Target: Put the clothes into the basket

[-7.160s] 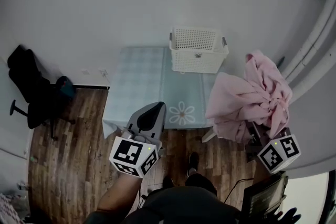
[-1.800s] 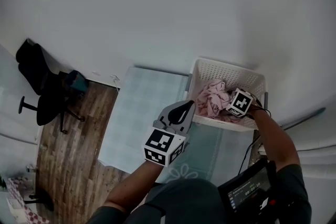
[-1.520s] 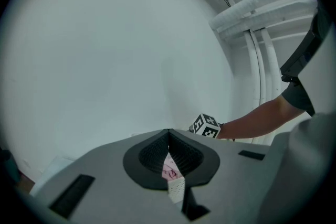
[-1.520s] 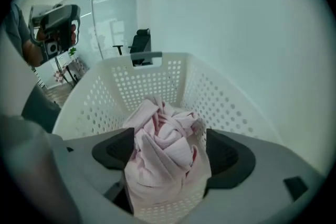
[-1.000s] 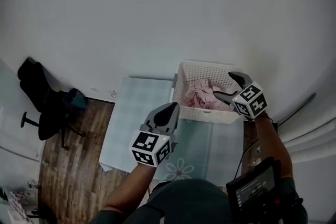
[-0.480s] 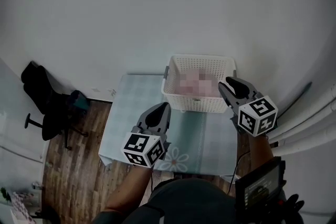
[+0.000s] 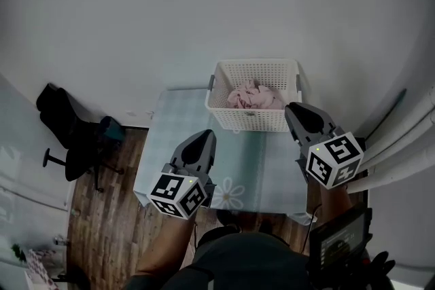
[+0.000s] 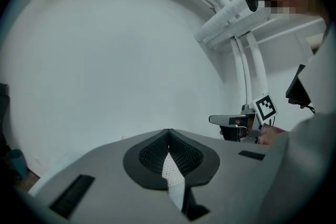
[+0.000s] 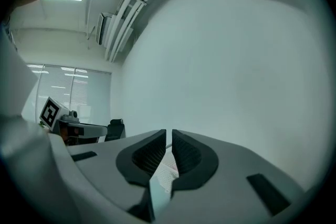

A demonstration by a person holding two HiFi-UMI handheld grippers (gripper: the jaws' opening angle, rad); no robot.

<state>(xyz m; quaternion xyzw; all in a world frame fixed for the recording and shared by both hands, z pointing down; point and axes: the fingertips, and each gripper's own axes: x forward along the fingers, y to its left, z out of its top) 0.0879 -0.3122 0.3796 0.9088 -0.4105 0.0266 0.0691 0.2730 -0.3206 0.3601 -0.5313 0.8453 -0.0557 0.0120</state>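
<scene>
Head view shows the person's left forearm (image 7: pixel 160 244) and right forearm (image 7: pixel 327 195) reaching forward. They hold the left tool (image 7: pixel 202 139) and the right tool (image 7: pixel 293 109) side by side above the near half of the desk (image 7: pixel 178 120), well apart, both pointing away from the body. In the left gripper view the left tool's jaws meet at their tips and hold nothing. In the right gripper view the right tool's jaws are closing, down to a narrow slit with nothing between them. Beyond both sets of tips, nearer the right tool, the white lattice basket (image 7: pixel 253 120) stands upright at the desk's far edge by the wall (image 7: pixel 204 10). The pink clothes (image 7: pixel 253 97) lie inside it, crumpled in a loose heap below the rim and clear of either tool.
</scene>
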